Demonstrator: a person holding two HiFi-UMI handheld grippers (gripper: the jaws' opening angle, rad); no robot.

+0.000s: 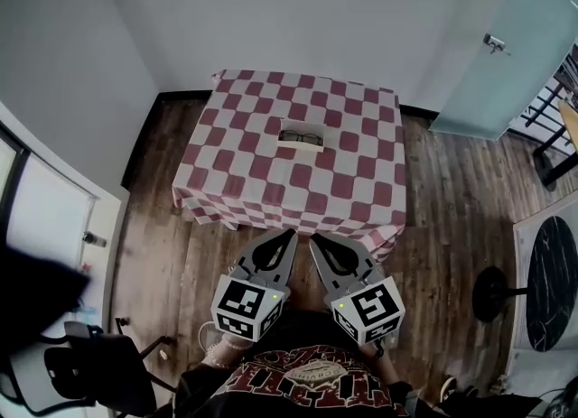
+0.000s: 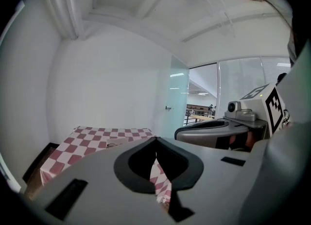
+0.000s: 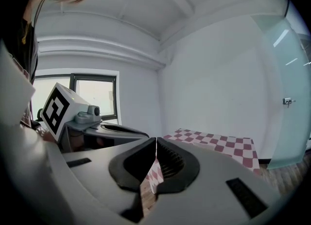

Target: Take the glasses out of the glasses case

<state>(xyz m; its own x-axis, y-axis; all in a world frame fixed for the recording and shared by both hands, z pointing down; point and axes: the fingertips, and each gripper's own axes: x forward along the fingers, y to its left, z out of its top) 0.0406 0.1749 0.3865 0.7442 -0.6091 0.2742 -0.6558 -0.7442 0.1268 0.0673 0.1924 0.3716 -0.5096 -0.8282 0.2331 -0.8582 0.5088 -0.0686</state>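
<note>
Dark-framed glasses [image 1: 301, 137] in open pale case [image 1: 302, 126] nr checked table [image 1: 271, 181] far edge: prob. light, fragile (lenses scratch); pinch bridge. Left gripper [image 1: 293, 233], right gripper [image 1: 313, 237]: jaws pressed together, empty.

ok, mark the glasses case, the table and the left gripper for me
glasses case [image 1: 302, 145], head view, its near rim.
table [image 1: 262, 186], head view, bare checked cloth.
left gripper [image 1: 292, 235], head view, tips of its shut jaws.

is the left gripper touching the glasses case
Apart. The head view shows the left gripper held short of the table, while the glasses case lies at the table's middle.
</note>
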